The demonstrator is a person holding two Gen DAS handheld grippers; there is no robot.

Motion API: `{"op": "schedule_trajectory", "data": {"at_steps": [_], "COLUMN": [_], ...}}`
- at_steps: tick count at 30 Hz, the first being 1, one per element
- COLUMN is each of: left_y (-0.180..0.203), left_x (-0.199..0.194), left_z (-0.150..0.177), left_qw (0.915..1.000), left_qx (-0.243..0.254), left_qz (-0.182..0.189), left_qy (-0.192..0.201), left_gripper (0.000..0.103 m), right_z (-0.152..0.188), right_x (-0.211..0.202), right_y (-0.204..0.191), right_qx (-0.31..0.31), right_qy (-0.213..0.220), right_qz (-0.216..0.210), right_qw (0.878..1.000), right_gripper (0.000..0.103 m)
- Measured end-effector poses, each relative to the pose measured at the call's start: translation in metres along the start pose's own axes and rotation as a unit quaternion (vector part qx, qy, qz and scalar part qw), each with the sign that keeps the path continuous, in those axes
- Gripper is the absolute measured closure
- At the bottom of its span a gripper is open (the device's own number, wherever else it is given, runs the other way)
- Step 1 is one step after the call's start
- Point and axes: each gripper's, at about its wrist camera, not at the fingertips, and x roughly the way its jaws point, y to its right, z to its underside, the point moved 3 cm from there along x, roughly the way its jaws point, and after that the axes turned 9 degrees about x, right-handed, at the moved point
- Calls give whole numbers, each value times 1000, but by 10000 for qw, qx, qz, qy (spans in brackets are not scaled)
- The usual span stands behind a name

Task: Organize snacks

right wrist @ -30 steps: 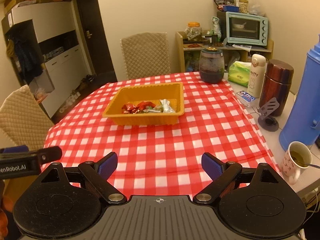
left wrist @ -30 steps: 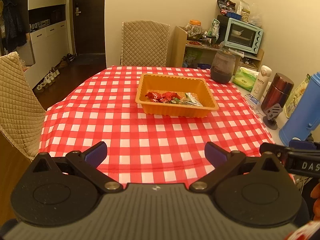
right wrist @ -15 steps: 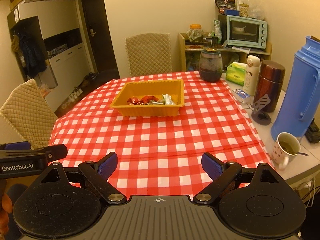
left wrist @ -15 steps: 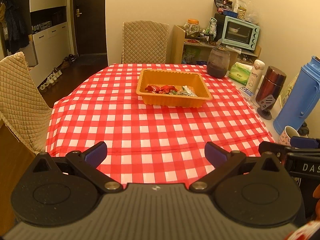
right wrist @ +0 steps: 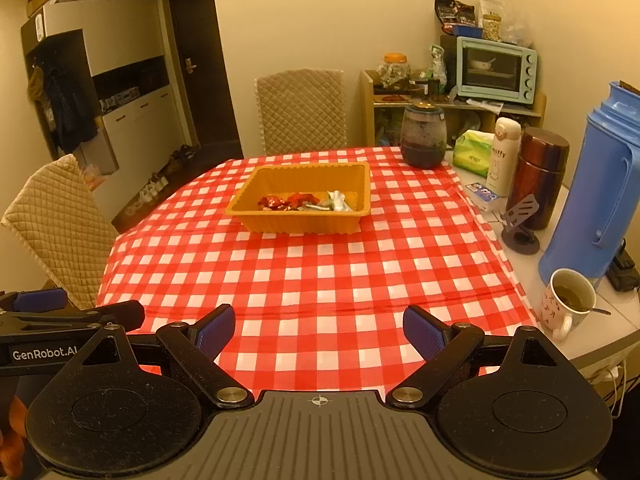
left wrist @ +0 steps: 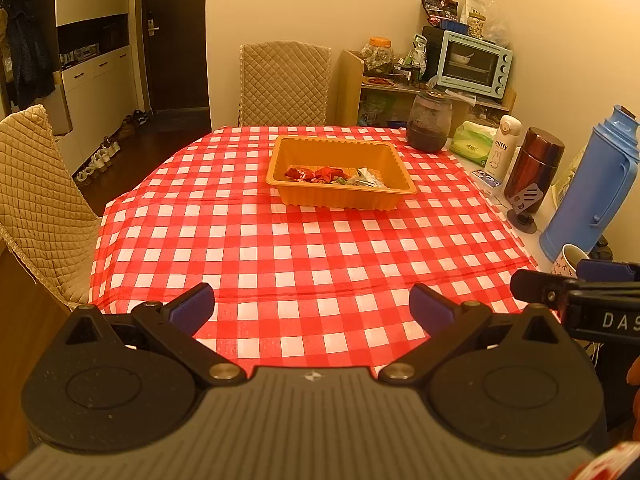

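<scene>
Left wrist view, snack tray (left wrist: 341,200) well beyond spread, empty tool (left wrist: 312,308)

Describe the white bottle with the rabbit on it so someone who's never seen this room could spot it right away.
Start at the red checked tablecloth and look past its right edge, where containers line the wall. The white bottle stands between the green tissue pack and the maroon flask. It alone is white, with a rabbit drawing.

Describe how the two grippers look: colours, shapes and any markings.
Both are black plastic with round hinge discs, a ribbed grey body and blue ridged pads. The left gripper reads "GenRobot.AI" on its side; the right gripper shows "DAS".
</scene>
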Motion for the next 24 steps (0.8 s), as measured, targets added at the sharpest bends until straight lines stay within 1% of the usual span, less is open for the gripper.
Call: {"op": "schedule_trajectory", "data": {"at_steps": [24], "left_y": [0], "left_x": [2], "left_z": [2], "left_qw": [10000], "left_qx": [-33], "left_qz": [11], "left_qy": [-9], "left_gripper": [0], "right_z": [1], "right_x": [2], "right_y": [1], "right_qx": [12], "right_qy": [-23], "right_qz": [-6], "right_qw": [10000], "right_gripper": [13]}}
